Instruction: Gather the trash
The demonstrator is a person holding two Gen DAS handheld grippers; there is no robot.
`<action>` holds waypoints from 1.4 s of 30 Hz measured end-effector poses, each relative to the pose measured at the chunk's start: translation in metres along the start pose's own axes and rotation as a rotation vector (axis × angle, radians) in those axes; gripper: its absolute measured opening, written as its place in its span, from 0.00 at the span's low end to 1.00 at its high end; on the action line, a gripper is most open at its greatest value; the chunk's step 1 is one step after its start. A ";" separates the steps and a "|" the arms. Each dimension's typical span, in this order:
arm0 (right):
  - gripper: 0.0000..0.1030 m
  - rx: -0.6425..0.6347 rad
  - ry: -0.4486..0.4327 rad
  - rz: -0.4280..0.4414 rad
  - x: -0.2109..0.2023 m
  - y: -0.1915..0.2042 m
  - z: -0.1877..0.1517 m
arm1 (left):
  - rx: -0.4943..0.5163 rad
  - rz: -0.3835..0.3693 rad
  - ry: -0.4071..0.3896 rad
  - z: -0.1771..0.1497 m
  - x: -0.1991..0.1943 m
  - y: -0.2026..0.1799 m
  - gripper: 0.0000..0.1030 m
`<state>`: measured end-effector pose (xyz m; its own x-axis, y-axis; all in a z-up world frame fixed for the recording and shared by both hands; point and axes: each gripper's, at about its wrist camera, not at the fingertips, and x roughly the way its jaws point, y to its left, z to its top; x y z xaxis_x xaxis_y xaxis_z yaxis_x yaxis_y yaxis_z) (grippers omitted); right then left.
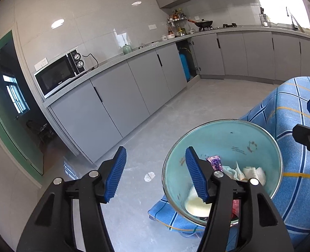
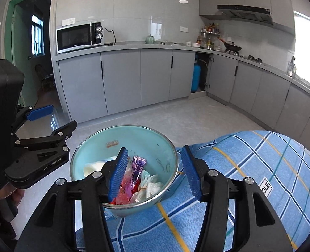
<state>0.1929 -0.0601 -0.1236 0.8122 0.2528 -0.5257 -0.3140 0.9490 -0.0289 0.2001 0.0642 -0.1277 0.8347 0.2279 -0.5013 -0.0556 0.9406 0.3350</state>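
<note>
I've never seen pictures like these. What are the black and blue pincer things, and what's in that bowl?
They are two hand-held grabbing tools, each carried by a person. One picture comes from a camera on the left claw, the other from a camera on the right claw. Both claws are open and hold nothing. Between them a round light-blue metal bowl sits at the edge of a blue checked cloth. Inside lie rubbish: a shiny purple wrapper, crumpled white tissue and red plastic. A white scrap lies on the grey kitchen floor.
</note>
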 end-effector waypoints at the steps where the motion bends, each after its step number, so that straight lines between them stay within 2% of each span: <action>1: 0.55 0.001 -0.003 -0.002 -0.002 0.000 -0.001 | -0.002 0.002 -0.002 0.000 -0.001 0.001 0.62; 5: 0.56 0.014 -0.016 -0.009 -0.011 -0.001 -0.004 | -0.010 0.024 -0.015 0.001 -0.007 0.006 0.73; 15: 0.60 0.053 -0.058 -0.031 -0.046 0.000 -0.006 | -0.036 0.020 -0.056 0.003 -0.031 0.014 0.82; 26: 0.61 0.069 -0.088 -0.072 -0.073 -0.001 -0.007 | -0.073 0.003 -0.107 0.011 -0.053 0.025 0.85; 42: 0.64 0.077 -0.120 -0.105 -0.089 -0.004 -0.006 | -0.087 -0.007 -0.125 0.014 -0.061 0.031 0.86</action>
<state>0.1186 -0.0877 -0.0815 0.8931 0.1678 -0.4175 -0.1895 0.9818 -0.0108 0.1552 0.0762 -0.0760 0.8967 0.1929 -0.3984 -0.0919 0.9615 0.2588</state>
